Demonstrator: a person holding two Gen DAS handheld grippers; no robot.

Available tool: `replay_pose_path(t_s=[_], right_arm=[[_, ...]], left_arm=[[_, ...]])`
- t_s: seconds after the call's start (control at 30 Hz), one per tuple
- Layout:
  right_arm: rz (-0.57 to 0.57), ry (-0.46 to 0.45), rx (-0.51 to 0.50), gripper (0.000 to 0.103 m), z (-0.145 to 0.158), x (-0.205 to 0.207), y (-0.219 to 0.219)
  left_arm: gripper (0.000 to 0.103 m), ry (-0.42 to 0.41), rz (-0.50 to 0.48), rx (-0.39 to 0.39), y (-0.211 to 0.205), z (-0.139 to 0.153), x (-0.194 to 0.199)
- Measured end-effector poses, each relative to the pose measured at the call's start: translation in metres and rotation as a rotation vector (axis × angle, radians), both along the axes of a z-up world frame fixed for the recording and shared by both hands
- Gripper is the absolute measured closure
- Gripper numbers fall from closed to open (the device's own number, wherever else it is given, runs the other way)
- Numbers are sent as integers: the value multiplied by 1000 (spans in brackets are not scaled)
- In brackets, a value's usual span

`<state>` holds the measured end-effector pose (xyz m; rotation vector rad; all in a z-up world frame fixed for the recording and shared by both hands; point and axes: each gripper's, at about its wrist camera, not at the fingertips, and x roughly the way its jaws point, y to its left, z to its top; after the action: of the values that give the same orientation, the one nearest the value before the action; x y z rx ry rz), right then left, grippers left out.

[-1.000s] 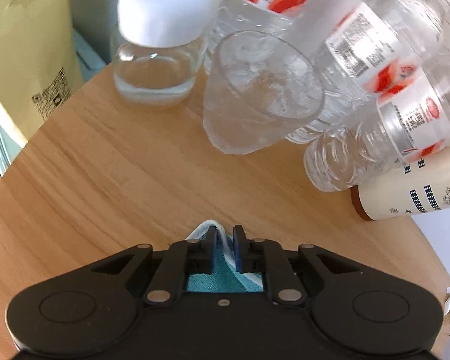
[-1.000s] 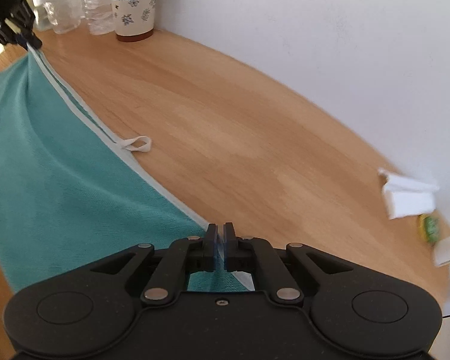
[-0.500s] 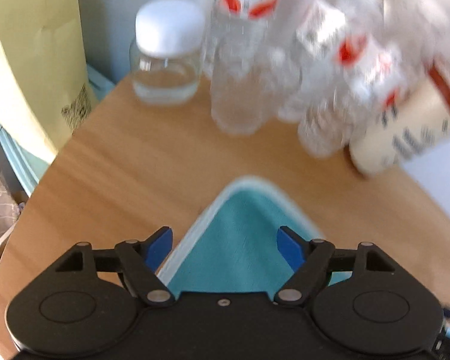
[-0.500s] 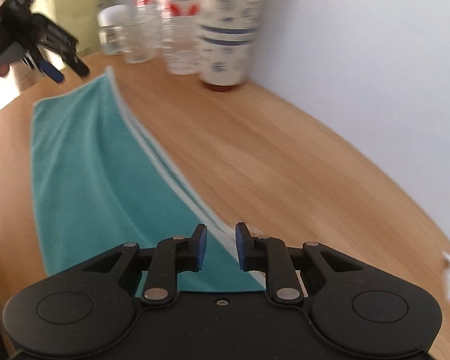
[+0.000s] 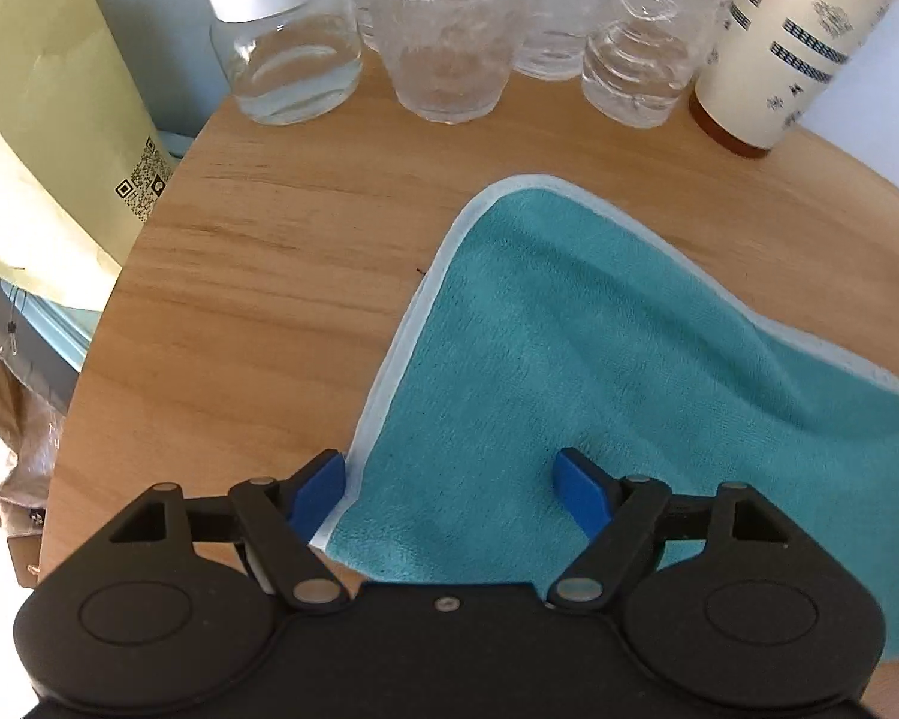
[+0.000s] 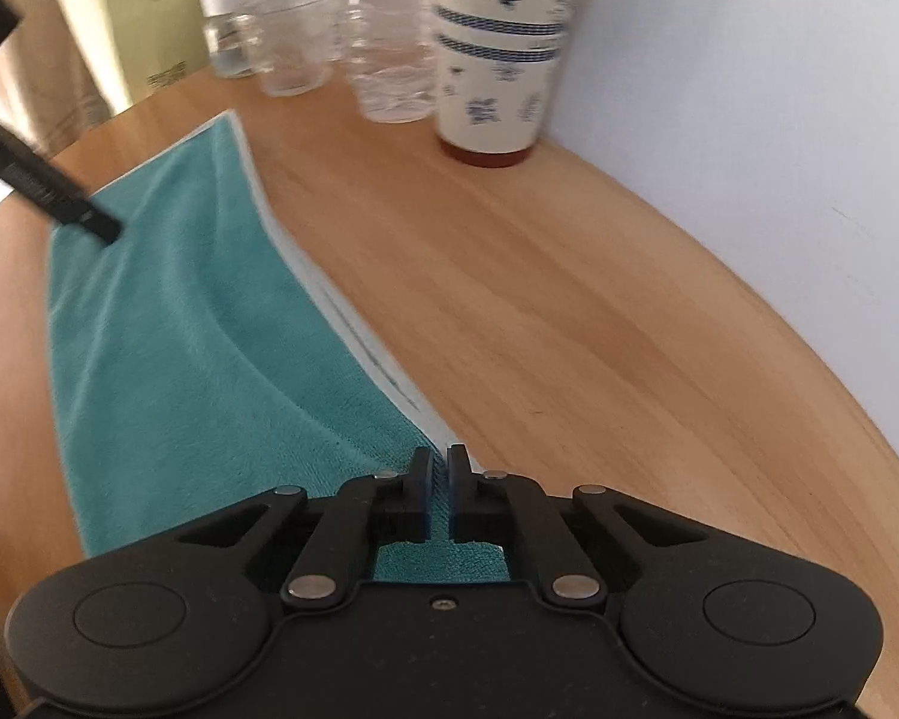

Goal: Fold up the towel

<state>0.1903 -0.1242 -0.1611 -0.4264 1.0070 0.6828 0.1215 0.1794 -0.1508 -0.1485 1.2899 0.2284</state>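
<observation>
A teal towel [image 5: 569, 359] with a white hem lies spread on the round wooden table [image 5: 258, 275]. My left gripper [image 5: 449, 482] hovers over its near-left corner, blue pads wide apart, one over the hem and one over the cloth, holding nothing. In the right wrist view the towel [image 6: 168, 329] runs away toward the cups, with a soft ridge across it. My right gripper [image 6: 440, 476] has its fingers pressed together on the white hem at the towel's near end. A black finger [image 6: 54, 198] of the left gripper shows over the far corner.
At the back of the table stand a white-lidded glass jar [image 5: 281, 60], a glass tumbler [image 5: 449, 54], clear plastic bottles [image 5: 641, 60] and a patterned paper cup [image 5: 791, 48]. A yellow-green paper bag [image 5: 42, 120] stands off the left edge. A white wall [image 6: 749, 90] borders the right side.
My left gripper let go of the towel corner, opened wide and drew back. My right gripper opened slightly half a second ago and has closed again on the hem; the towel now lies flat.
</observation>
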Motion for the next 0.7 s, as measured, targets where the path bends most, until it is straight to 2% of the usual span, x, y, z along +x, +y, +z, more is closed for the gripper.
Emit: replay_pose_path(t_s=[0.17, 0.23, 0.3, 0.43, 0.5, 0.6, 0.63, 0.7], right_arm=[[1, -38, -12, 98, 2, -3, 3], [-4, -135, -47, 90, 10, -11, 2], [-32, -166, -37, 83, 22, -16, -6], [-110, -92, -48, 81, 40, -36, -39], [-193, -49, -79, 81, 40, -55, -62], [-355, 11, -118, 81, 32, -85, -101], [-440, 39, -123, 81, 27, -96, -119], [-529, 71, -129, 81, 22, -107, -139]], left_arm=[[19, 39, 9, -4, 3, -1, -7], [19, 47, -1, 20, 2, 2, -5], [20, 51, -4, 52, 2, 7, 0], [19, -57, -43, 11, -6, 29, 11], [19, -113, -78, 2, -14, 34, 18], [19, -145, -134, 46, -30, 27, 33], [19, -138, -133, 47, -31, 23, 37], [19, -109, -118, 52, -31, 14, 41]])
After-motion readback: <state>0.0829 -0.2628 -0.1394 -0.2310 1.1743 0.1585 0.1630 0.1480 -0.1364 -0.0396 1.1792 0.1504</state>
